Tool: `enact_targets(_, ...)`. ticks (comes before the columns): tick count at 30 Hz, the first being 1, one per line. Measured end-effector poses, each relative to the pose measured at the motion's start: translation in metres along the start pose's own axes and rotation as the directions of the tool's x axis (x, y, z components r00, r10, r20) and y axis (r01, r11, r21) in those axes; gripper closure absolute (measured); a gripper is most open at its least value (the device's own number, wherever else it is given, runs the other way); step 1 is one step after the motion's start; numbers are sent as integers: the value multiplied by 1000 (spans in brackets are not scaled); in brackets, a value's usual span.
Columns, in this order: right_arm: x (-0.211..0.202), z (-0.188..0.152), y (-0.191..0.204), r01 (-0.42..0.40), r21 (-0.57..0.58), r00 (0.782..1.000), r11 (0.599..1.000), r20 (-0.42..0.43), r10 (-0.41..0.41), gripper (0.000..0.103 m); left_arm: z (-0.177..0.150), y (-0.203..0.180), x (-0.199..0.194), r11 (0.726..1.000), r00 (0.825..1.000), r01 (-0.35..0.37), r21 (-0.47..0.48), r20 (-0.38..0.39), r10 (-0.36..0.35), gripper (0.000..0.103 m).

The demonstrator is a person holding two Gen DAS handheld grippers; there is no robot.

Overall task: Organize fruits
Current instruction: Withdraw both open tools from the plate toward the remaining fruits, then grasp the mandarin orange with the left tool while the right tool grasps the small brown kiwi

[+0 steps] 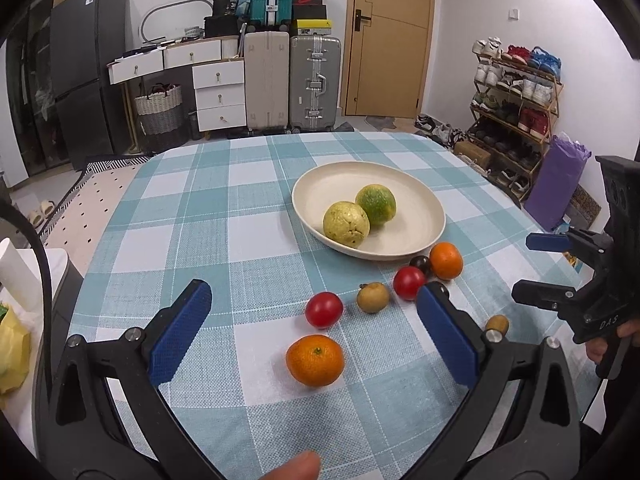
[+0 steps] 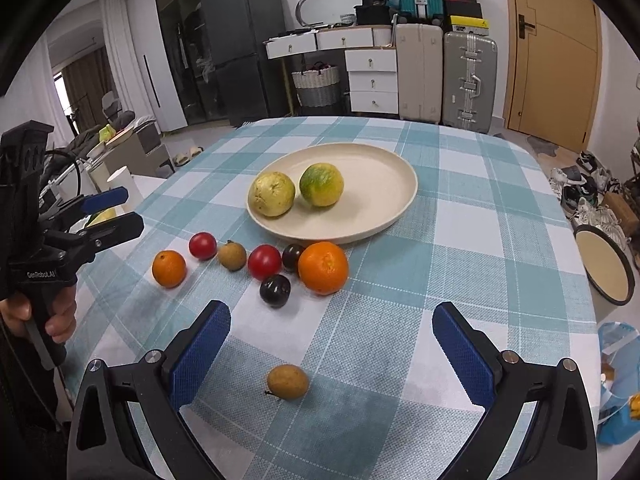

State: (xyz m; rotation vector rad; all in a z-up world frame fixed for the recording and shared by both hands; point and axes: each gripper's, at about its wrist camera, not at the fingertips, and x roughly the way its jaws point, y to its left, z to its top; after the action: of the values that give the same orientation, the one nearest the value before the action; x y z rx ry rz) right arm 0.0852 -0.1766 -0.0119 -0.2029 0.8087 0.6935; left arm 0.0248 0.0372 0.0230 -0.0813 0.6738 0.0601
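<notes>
Both grippers, left gripper (image 1: 314,330) and right gripper (image 2: 332,344), are held wide open and empty; the light, firm longan (image 2: 287,381), lower centre, is best gripped across its middle.

Both views are bright and evenly lit from overhead, with sharp focus across the table (image 1: 200,220) and its checked cloth. Fruit casts only soft, short shadows. The plate (image 2: 384,184) shows no harsh glare. Fisheye distortion bends the door (image 1: 388,40) and walls, and black vignetting fills the corners.
</notes>
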Motion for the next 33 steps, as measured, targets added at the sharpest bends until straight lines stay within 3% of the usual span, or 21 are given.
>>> enact_targets(11, 19, -13, 7, -84, -20, 990, 996, -116, 82, 0, -22, 1, 20, 1000, 995, 7, 15, -95, -6, 1)
enact_targets(20, 25, -30, 19, -145, -138, 971, 980, -210, 114, 4, -32, 4, 28, 1000, 991, -6, 12, -136, 7, 1)
enact_targets(23, 24, -33, 20, -162, -144, 966, 976, -224, 127, 12, -33, 7, 31, 1000, 988, -2, 8, -154, 3, 1)
enact_targets(25, 25, -35, 20, -167, -145, 962, 975, -239, 129, 26, -34, 8, 34, 1000, 986, -7, 7, -164, 8, 1)
enact_targets(29, 24, -39, 26, -183, -179, 958, 967, -254, 135, 30, -37, 9, 39, 1000, 982, -9, 4, -188, 9, 1)
enact_targets(33, 22, -40, 27, -180, -187, 959, 966, -250, 131, 39, -39, 10, 44, 1000, 978, -11, -2, -208, 10, 1)
